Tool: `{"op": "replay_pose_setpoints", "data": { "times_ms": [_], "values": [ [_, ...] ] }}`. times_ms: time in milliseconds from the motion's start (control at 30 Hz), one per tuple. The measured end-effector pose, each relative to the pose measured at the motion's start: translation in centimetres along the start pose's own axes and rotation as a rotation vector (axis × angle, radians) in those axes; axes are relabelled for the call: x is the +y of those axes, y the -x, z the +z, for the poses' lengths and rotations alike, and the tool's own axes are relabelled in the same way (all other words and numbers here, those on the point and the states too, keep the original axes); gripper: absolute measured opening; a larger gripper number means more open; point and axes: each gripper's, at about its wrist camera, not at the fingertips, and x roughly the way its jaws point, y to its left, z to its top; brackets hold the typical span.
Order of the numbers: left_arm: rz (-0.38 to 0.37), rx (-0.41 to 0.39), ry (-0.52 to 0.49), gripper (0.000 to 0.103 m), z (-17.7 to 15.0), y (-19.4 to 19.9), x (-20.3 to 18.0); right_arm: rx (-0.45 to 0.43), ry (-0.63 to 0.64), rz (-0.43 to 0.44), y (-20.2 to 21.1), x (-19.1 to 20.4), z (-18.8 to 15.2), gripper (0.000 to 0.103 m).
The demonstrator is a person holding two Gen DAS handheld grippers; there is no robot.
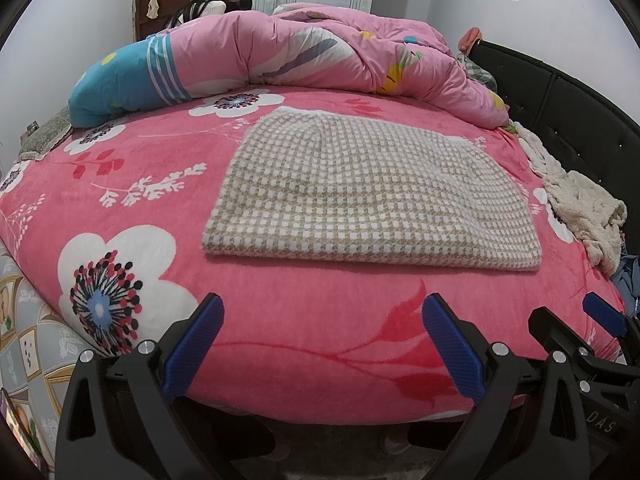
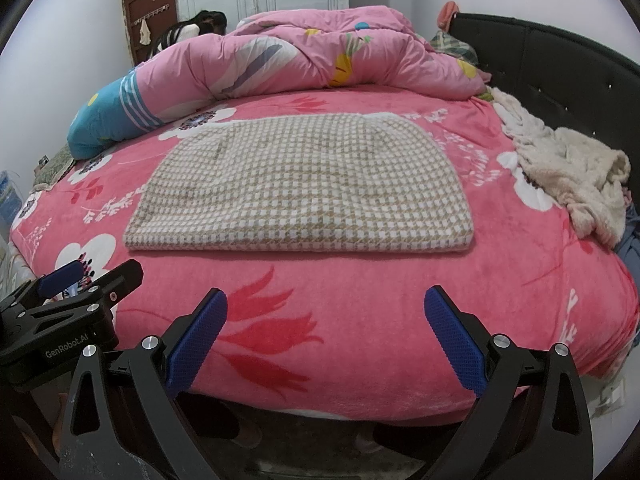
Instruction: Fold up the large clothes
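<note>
Folded checked garment (image 1: 360, 196) lies flat on the bed (image 1: 280, 340), both my grippers empty.

I hold the left gripper (image 1: 322, 344) and right gripper (image 2: 326, 340) side by side off the bed's near edge, fingers spread wide, touching nothing. The garment sits mid-bed; a pink quilt (image 1: 320, 56) is bunched along the far edge, a cream fleece (image 2: 572, 184) by the headboard (image 2: 560, 64) side.

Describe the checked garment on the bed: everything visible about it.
The checked garment is a thick, soft-looking knit in a small beige-and-white houndstooth check. It lies flat, folded into a neat rectangle with rounded far corners and a doubled near edge. It rests mid-bed on the pink floral blanket, clear of the pink duvet behind and the cream fleece pile to its right. Both tongs, left and right, hang open short of it, touching nothing.
</note>
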Motion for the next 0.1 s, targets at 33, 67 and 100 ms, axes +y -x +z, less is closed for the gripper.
{"op": "replay_pose_setpoints", "data": {
  "times_ms": [33,67,100],
  "values": [
    [0.001,0.001,0.001,0.098,0.01,0.01,-0.08,0.000,0.000,-0.001,-0.01,0.02,0.00,0.095],
    [0.001,0.001,0.001,0.098,0.00,0.03,-0.08,0.001,0.000,-0.001,-0.02,0.02,0.01,0.095],
    [0.001,0.001,0.000,0.098,0.01,0.02,-0.06,0.001,0.000,-0.001,-0.02,0.02,0.01,0.095]
  ]
}}
